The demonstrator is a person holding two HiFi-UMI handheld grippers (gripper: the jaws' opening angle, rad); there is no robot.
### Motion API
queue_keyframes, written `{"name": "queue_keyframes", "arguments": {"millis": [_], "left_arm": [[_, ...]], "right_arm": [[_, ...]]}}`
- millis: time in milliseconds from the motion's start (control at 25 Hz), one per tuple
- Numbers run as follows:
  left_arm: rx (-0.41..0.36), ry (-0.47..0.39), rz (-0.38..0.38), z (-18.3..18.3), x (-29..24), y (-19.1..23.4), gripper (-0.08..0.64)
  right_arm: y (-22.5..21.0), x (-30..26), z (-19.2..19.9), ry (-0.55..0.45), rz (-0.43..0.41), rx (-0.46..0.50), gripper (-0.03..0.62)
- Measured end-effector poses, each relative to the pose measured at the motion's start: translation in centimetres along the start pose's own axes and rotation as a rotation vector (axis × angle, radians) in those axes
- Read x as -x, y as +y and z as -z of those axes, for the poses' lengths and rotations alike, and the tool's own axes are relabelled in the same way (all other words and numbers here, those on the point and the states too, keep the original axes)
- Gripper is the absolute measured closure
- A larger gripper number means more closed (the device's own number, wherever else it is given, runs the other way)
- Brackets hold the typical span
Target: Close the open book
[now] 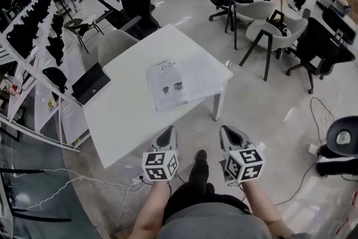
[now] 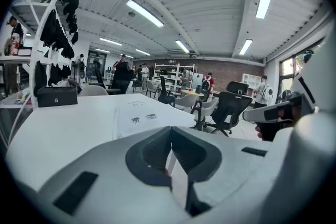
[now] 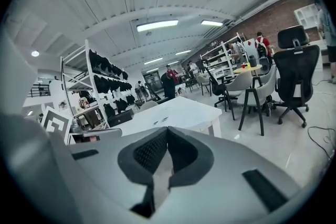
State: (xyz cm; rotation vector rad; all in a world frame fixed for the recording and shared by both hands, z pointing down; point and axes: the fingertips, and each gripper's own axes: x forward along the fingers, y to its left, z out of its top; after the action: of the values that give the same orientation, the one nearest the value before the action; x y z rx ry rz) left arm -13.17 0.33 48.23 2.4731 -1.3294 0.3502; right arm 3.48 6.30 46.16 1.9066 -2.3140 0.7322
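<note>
An open book [image 1: 182, 82] with white printed pages lies flat on the white table [image 1: 126, 109], toward its right side; the left gripper view shows the book [image 2: 139, 117] ahead on the tabletop. My left gripper [image 1: 166, 132] is shut and empty, held in the air just short of the table's near edge. My right gripper [image 1: 228, 132] hangs beside it over the floor, its jaws closed on nothing. Both are well short of the book. In the right gripper view the table [image 3: 178, 113] lies ahead.
A dark laptop-like case [image 1: 89, 83] rests on the table's left end. A grey chair [image 1: 114, 45] stands behind the table, black office chairs [image 1: 137, 0] beyond. White shelving [image 1: 31, 47] with dark items runs along the left. Cables [image 1: 72, 184] trail across the floor.
</note>
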Motion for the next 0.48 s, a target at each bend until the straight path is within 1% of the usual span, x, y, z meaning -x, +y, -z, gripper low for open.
{"name": "queue_keyframes", "arguments": {"millis": [280, 480], "left_arm": [[-0.008, 0.019, 0.031, -2.2, -6.4, 2.1, 0.554], [-0.003, 0.025, 0.056, -3.6, -10.1, 3.5, 0.554]], "right_arm": [[-2.5, -5.6, -2.3, 0.023, 0.035, -0.006, 0.588], [-3.4, -9.3, -4.2, 0.026, 0.054, -0.006, 0.588]]}}
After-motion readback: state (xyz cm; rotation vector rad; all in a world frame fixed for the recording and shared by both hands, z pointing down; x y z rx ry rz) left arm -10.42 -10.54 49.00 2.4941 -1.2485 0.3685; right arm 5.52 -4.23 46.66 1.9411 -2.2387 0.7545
